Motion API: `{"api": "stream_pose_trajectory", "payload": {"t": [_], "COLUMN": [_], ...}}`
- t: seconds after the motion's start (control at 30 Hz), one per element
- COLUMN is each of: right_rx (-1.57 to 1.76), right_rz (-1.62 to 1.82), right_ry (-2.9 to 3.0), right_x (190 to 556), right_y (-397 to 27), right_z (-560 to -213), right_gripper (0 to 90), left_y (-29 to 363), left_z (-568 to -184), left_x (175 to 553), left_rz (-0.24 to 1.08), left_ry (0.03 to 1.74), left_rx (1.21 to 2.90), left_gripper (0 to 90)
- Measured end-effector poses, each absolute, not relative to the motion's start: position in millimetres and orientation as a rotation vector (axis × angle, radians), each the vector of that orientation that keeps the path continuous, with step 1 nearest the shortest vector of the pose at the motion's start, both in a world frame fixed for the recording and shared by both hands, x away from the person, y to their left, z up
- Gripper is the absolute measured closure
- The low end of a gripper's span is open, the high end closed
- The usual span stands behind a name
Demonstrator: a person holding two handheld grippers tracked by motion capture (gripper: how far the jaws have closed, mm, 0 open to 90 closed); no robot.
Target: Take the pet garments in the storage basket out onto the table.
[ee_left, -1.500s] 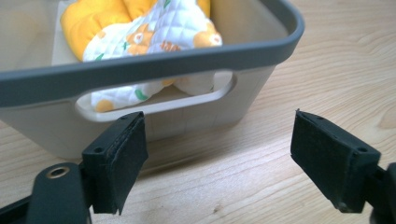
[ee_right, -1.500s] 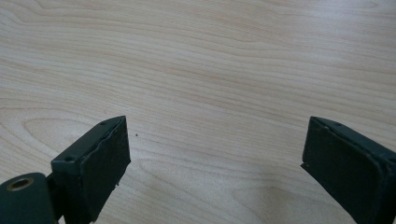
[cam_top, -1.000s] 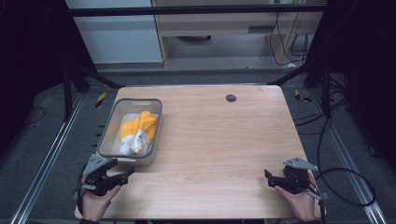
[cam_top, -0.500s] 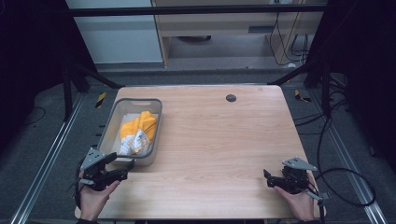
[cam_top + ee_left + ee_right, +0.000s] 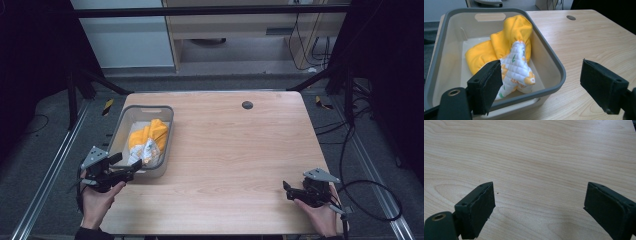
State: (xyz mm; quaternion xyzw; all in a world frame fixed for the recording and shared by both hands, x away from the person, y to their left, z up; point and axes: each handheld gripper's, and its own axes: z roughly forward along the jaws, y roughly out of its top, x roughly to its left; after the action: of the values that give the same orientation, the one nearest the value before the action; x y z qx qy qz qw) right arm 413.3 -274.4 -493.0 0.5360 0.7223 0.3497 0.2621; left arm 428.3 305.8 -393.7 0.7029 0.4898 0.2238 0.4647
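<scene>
A grey plastic bin point(image 5: 169, 131) stands on the left of the wooden table point(image 5: 235, 145). In it lies a yellow cloth point(image 5: 150, 134) with a white quilted, flower-printed part point(image 5: 144, 151). My left gripper point(image 5: 127, 163) hovers at the bin's near end, pointing over its rim. Its jaws have just been opening and stand wide with nothing between them. From the left gripper view, the cloth point(image 5: 510, 37) and its quilted part point(image 5: 517, 68) lie beyond the bin's rim point(image 5: 555, 66), ahead of the left gripper point(image 5: 541, 75). My right gripper point(image 5: 288, 191) rests open at the near right over bare wood, and the right gripper point(image 5: 539, 202) holds nothing.
A small dark round hole point(image 5: 247, 105) sits near the table's far edge. Black frame posts and cables stand around the table on the floor. Bare wood stretches between the bin and the right gripper.
My left gripper has lifted and moved closer to the bin's near end, with its jaws slightly wider. The right gripper has stayed put.
</scene>
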Motion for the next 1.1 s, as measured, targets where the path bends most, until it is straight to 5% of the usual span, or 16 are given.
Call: {"api": "stream_pose_trajectory", "payload": {"t": [1.1], "right_rx": [1.436], "right_rz": [0.945], "right_ry": [1.970], "right_x": [414], "right_y": [-272], "right_z": [-493], "right_gripper": [10.0], "left_y": [298], "left_z": [-384], "left_x": [485], "left_rz": [0.548], "left_ry": [1.251], "left_rx": [1.828], "left_gripper": [16.0]}}
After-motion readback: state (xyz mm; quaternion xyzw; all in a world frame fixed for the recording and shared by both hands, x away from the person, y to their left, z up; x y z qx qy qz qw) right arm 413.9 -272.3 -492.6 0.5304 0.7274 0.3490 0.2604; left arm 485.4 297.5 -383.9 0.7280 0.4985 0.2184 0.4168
